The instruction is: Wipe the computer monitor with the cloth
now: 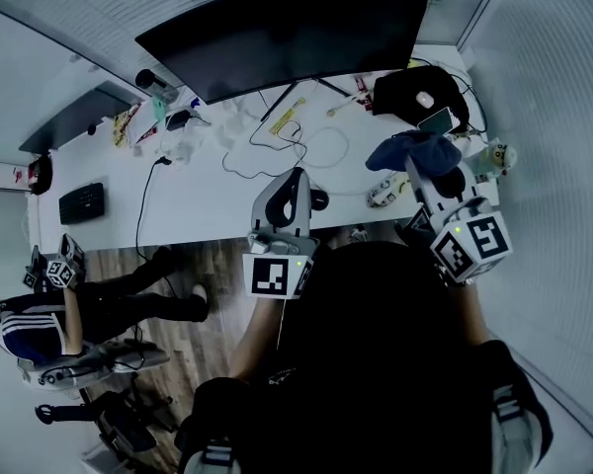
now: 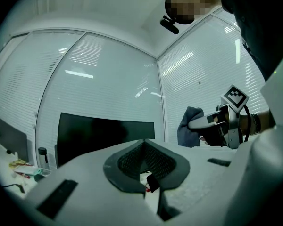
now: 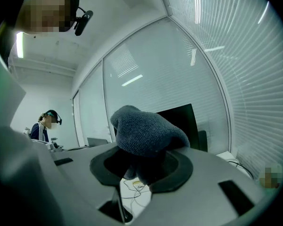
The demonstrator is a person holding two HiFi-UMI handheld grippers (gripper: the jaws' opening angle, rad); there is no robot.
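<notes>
**Head view, left to right.** A second person [image 1: 30, 329] sits off the left end of the white table [image 1: 198, 205]. A black keyboard [image 1: 82, 202] lies near the table's left edge. The wide, dark monitor [image 1: 287, 33] stands along the far edge, with loose cables [image 1: 277, 146] on the tabletop in front of it.

The left gripper [image 1: 295, 181] is held above the near edge at about mid-table and points toward the screen. In the left gripper view its jaws meet at the tips with nothing between them.

Toward the right edge, the right gripper [image 1: 420, 166] is closed on the blue-grey cloth [image 1: 415, 151]. In the right gripper view the cloth is bunched between the jaws and bulges out above them. The cloth is carried in the air over the right part of the table, well apart from the monitor and not touching the screen.

A black pad [image 1: 395, 92] with a mouse [image 1: 425, 99] on it occupies the far right corner.
</notes>
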